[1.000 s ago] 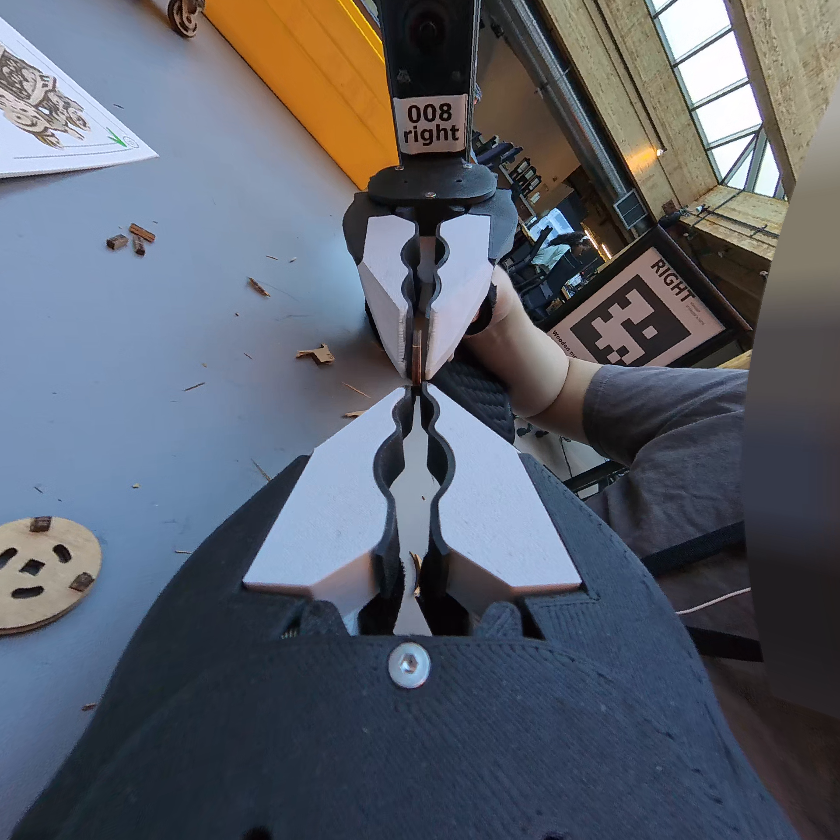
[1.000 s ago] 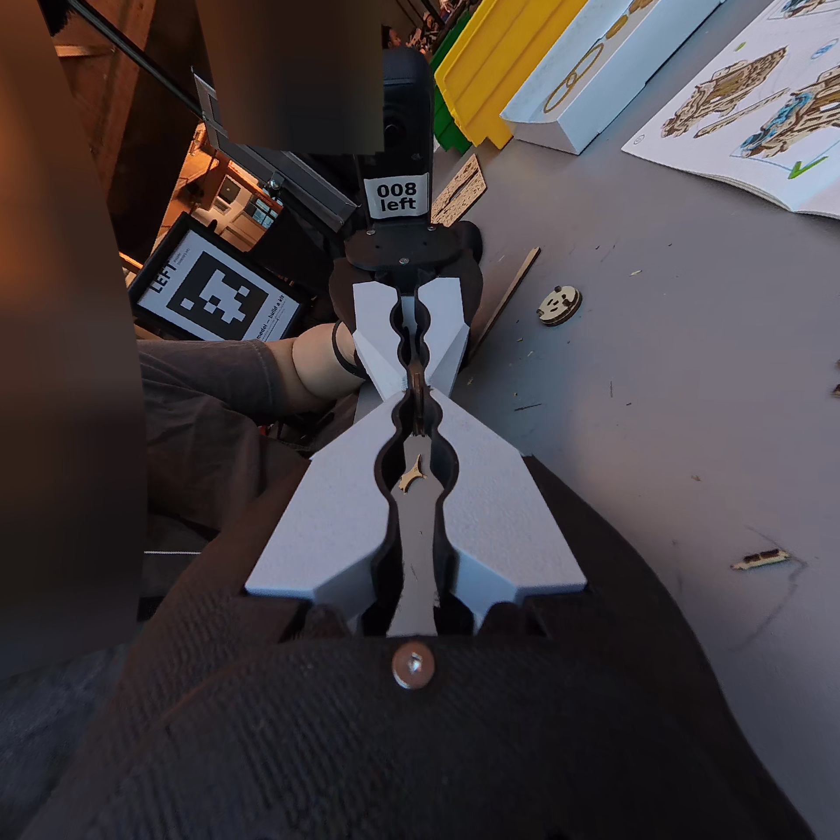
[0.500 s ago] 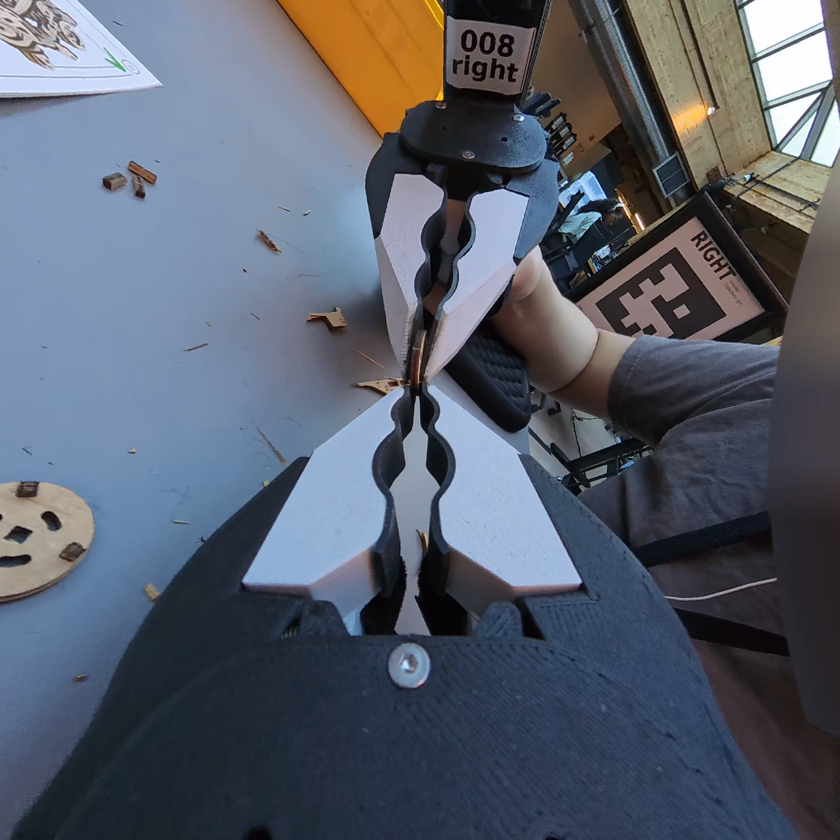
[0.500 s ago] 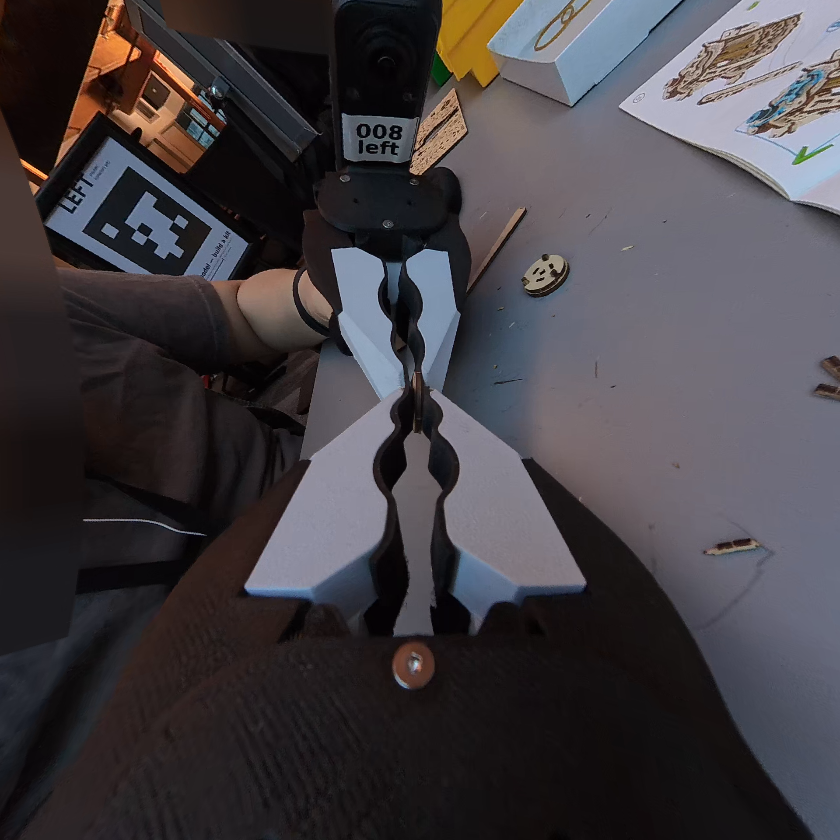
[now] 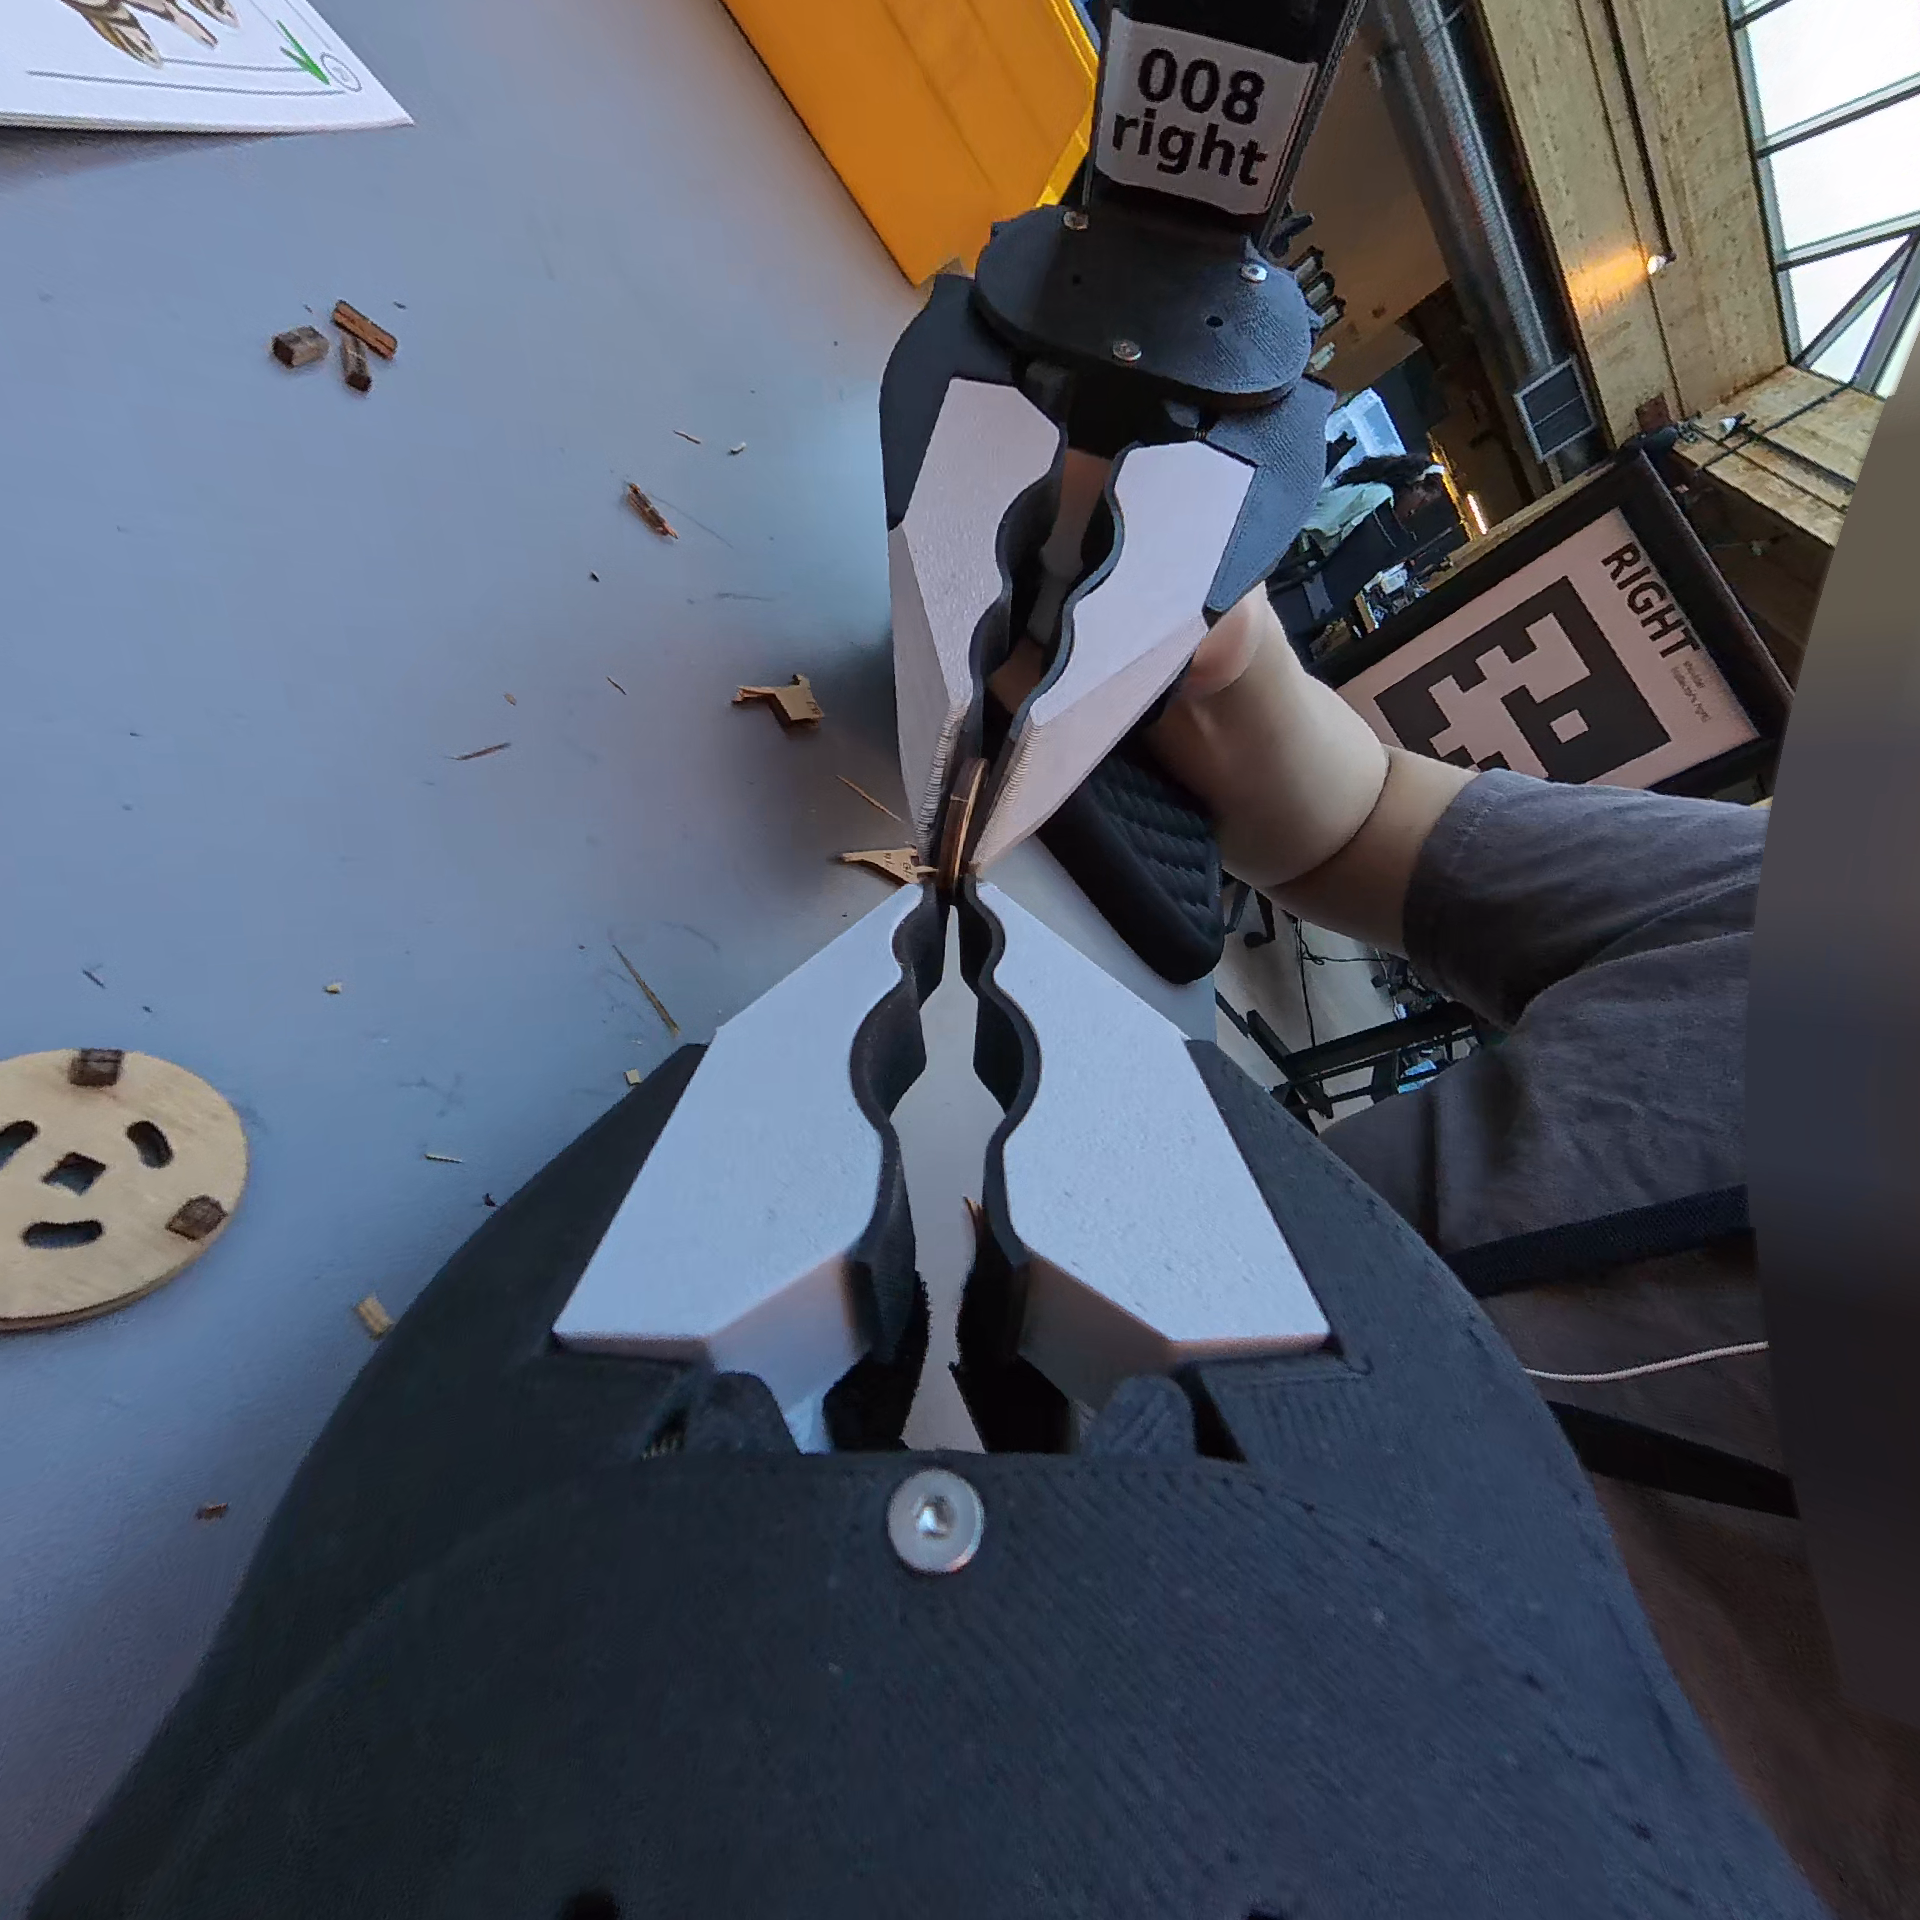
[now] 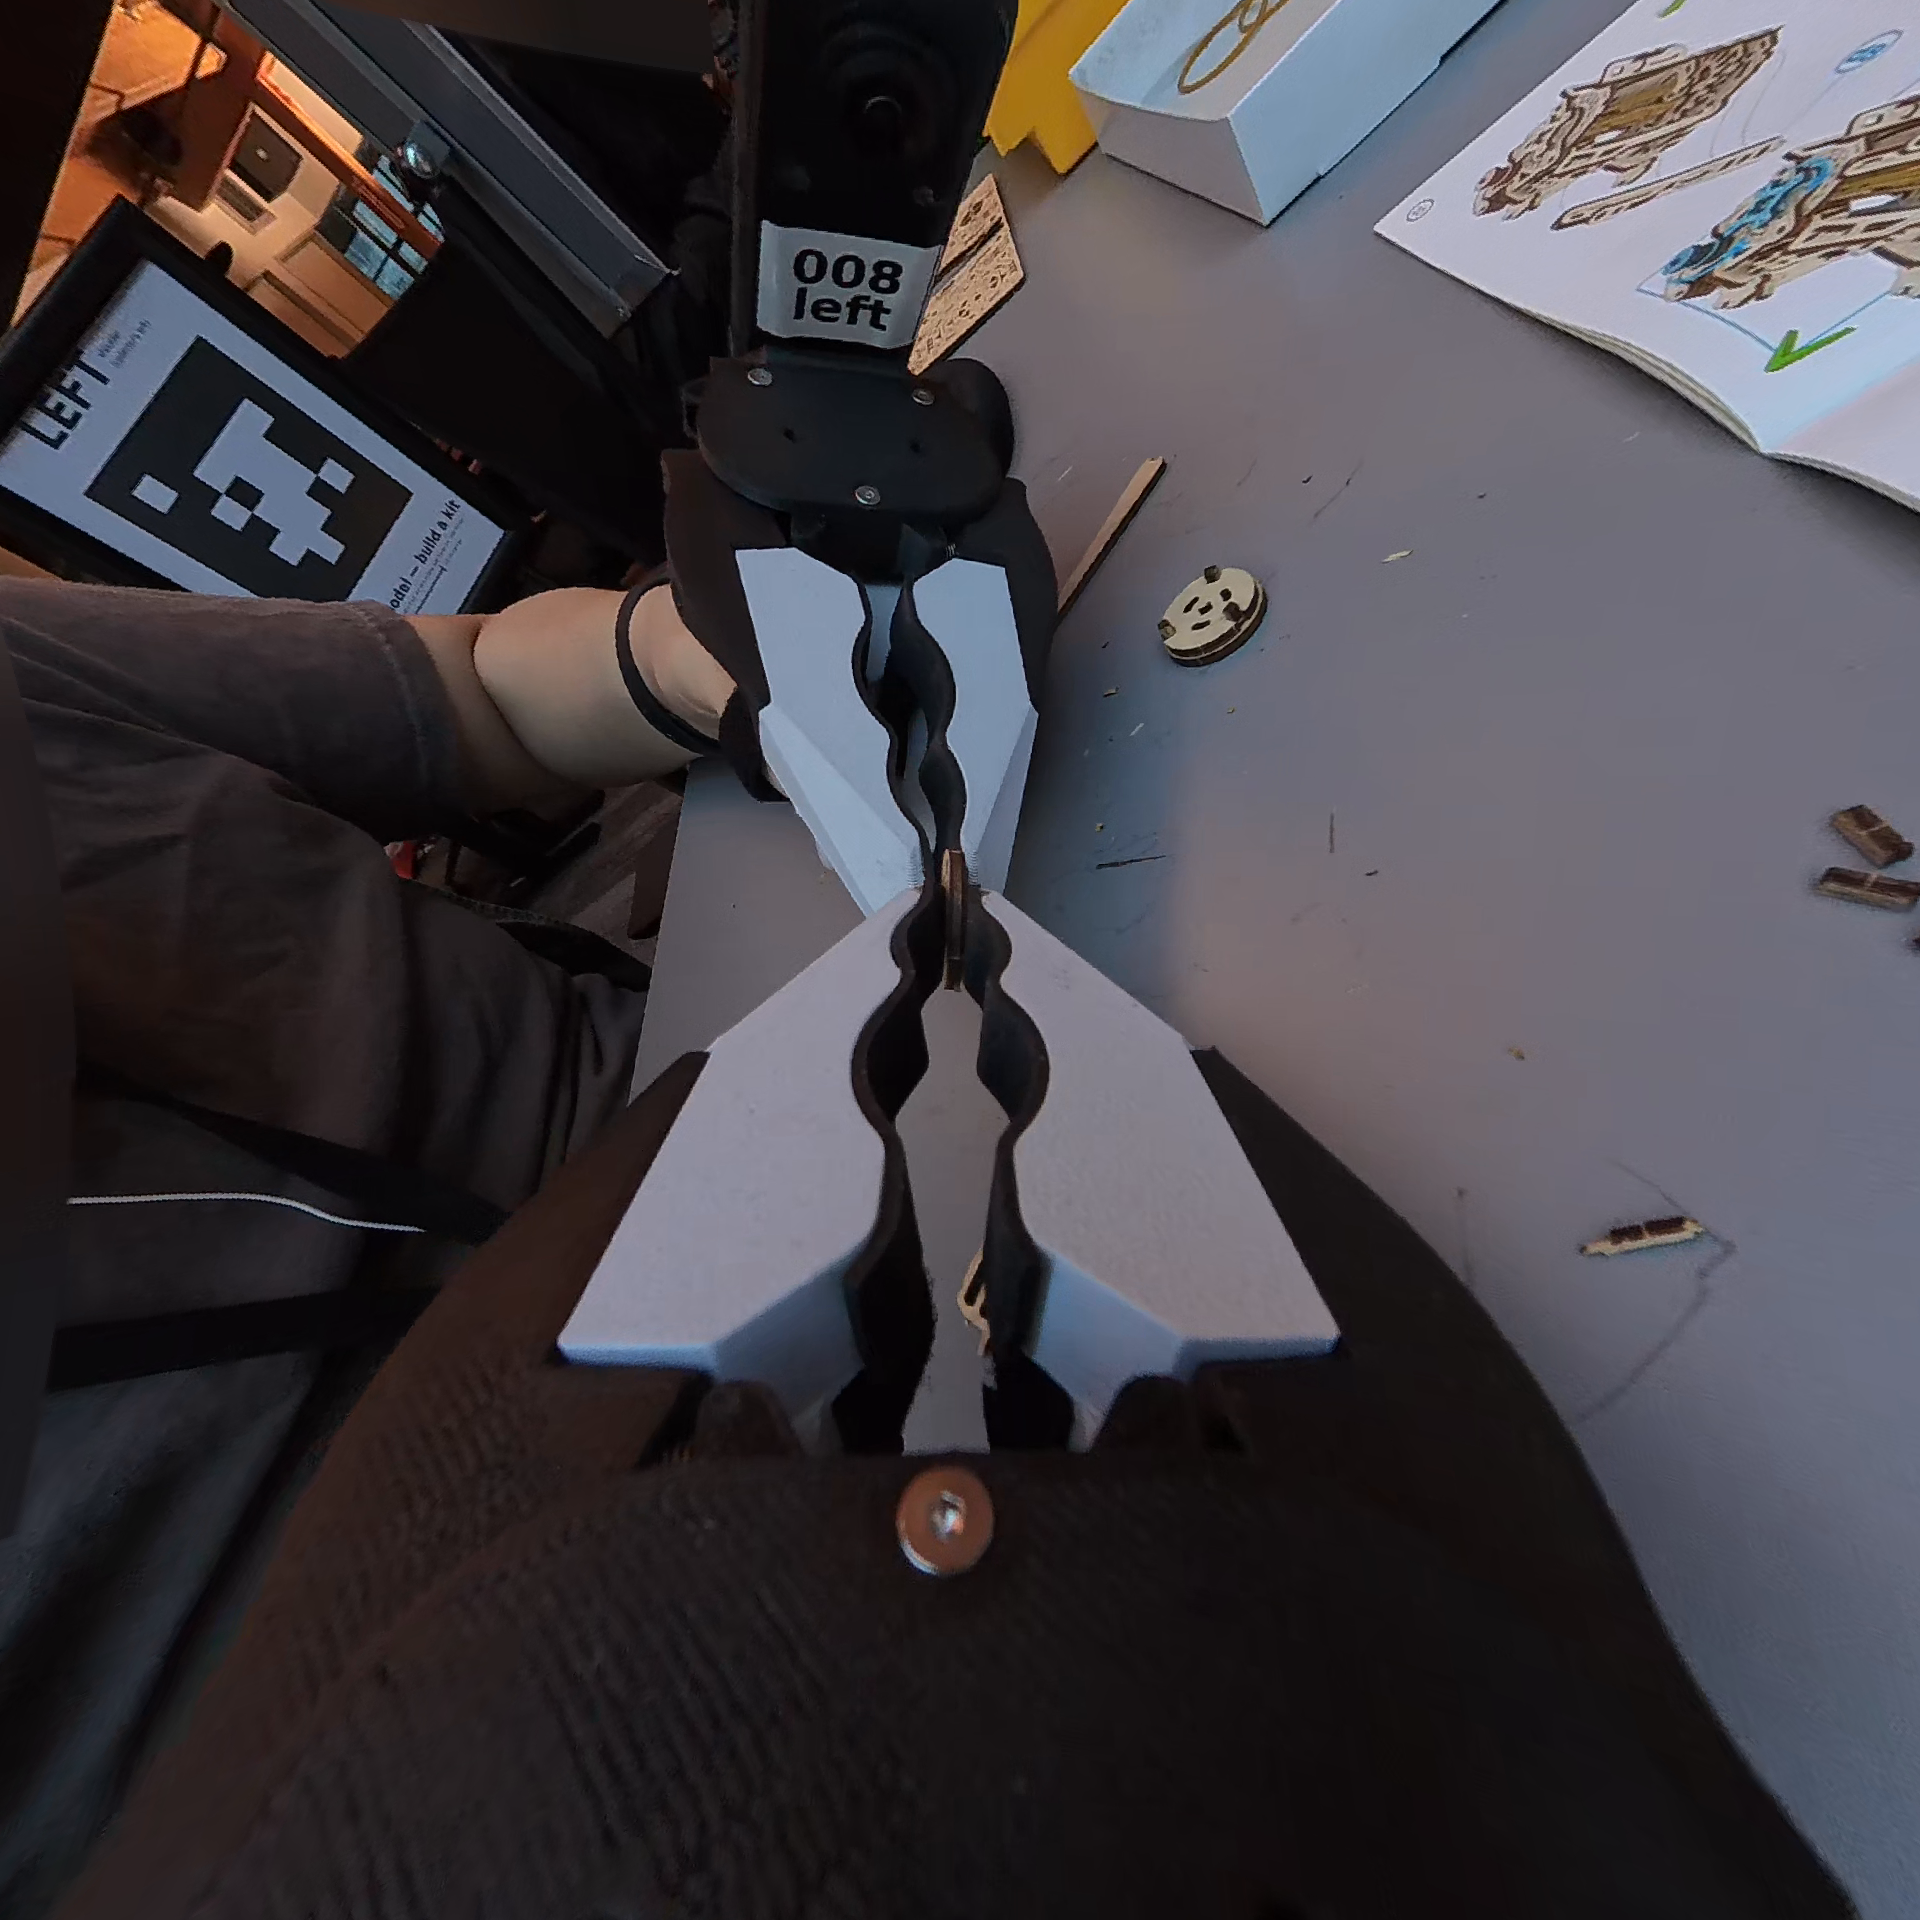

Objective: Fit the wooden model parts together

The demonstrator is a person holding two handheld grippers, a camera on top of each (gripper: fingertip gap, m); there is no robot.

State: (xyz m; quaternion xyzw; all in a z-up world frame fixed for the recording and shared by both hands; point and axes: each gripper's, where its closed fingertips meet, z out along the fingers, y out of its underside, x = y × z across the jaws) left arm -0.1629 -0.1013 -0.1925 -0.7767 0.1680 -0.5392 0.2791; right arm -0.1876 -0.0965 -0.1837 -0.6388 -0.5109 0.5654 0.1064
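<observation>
My right gripper (image 6: 951,914) is shut on a small thin wooden disc (image 6: 953,925), held edge-on; it also shows in the left wrist view (image 5: 966,805). My left gripper (image 5: 951,899) is shut and meets the right gripper (image 5: 961,831) tip to tip, above the near edge of the grey table (image 5: 416,623). A small dark wooden peg (image 5: 948,876) sits between the left tips, against the disc's rim. Whether it sits in the disc is hidden. In the right wrist view the left gripper (image 6: 935,862) comes in from above.
A larger round wooden plate with holes and pegs (image 5: 94,1184) (image 6: 1212,620) lies on the table. Loose dark pegs (image 6: 1870,862) (image 5: 338,343), a wood strip (image 6: 1112,530), scraps (image 5: 779,707), an instruction booklet (image 6: 1714,208), a white box (image 6: 1268,94) and a yellow bin (image 5: 935,114) lie farther back. The grippers are tip to tip, or close to it.
Both grippers stay shut and tip to tip. They have tilted and shifted together; the right gripper now stands steeper and larger in the left wrist view.
</observation>
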